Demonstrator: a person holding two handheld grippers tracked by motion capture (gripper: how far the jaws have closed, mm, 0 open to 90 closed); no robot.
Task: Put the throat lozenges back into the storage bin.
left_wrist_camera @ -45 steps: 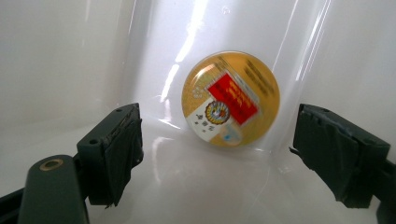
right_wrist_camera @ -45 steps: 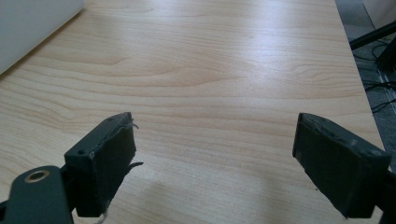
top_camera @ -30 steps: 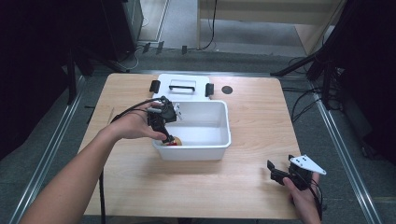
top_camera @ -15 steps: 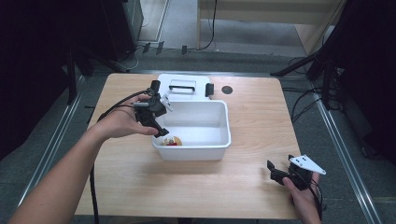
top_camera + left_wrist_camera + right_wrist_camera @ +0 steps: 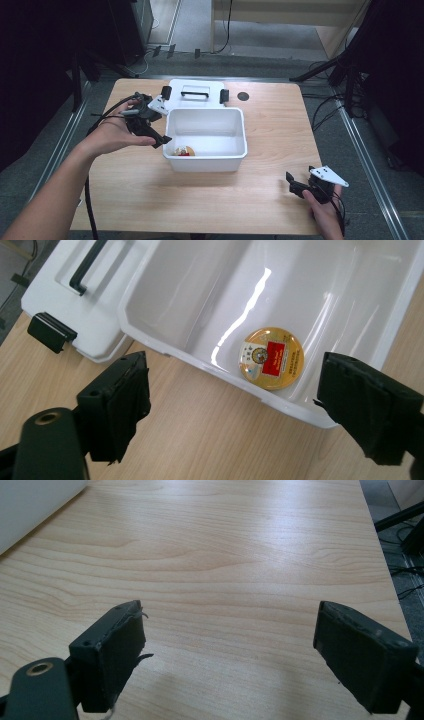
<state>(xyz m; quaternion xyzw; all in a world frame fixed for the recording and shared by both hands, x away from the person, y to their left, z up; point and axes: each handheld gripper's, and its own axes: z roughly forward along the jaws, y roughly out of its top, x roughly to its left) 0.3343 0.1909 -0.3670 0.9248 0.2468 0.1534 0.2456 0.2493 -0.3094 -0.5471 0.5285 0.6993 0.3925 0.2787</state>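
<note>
On the pale wooden table [image 5: 150,185], both hand-held grippers gape empty, the left hand-held gripper [image 5: 159,138] having just opened beside the white bin [image 5: 205,162].

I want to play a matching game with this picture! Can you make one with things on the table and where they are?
Things:
1. round gold tin
2. white lid
3. left gripper
4. right gripper

Places:
A. flat on the table behind the tub
B. open, near the table's front right edge
C. inside the white tub
D. open, beside the tub's left rim

Pairs: 1-C, 2-A, 3-D, 4-B
</note>
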